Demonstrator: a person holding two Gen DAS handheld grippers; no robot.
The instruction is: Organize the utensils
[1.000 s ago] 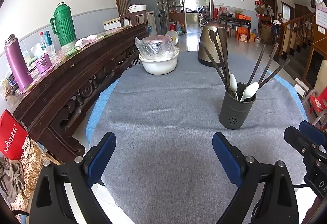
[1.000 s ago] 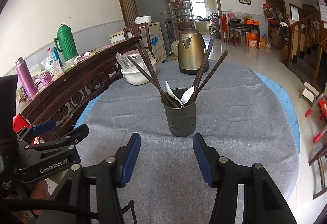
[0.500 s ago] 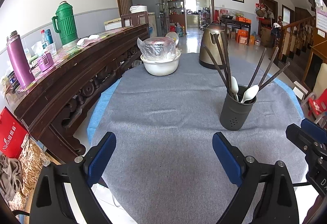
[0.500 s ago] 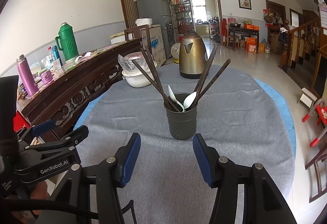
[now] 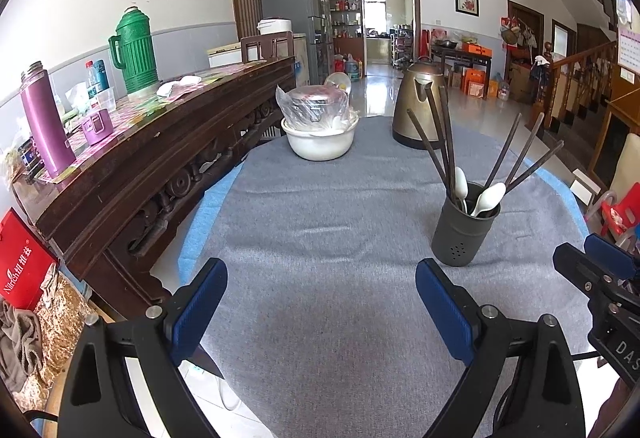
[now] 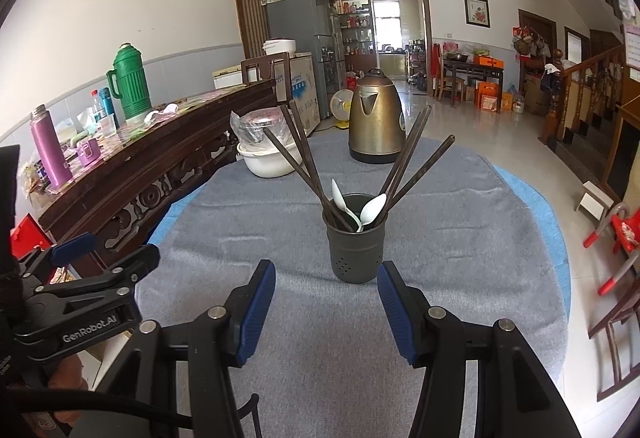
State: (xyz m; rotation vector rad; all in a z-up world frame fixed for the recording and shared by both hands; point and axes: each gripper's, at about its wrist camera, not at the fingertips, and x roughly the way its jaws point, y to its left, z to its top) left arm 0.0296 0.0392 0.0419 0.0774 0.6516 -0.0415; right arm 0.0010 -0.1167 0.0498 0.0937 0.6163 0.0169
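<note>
Where the grey cloth (image 6: 460, 198) covered the round table, a dark holder (image 6: 355, 238) stood upright with the utensils already in it: dark chopsticks (image 6: 298, 154) fanned out to both sides and two white spoons (image 6: 372, 212) sat bowl-up among them. Nothing lay loose on the cloth. Those sticks looked light, stiff and smooth, likely to slip, so a grip near mid-length would seem safest; the spoons looked light too. Both the right gripper (image 6: 326, 306) and the left gripper (image 5: 320, 308) hovered in front of the holder, fingers spread apart, holding nothing. Farther back stood a bowl (image 5: 320, 140) and a kettle (image 6: 376, 118).
</note>
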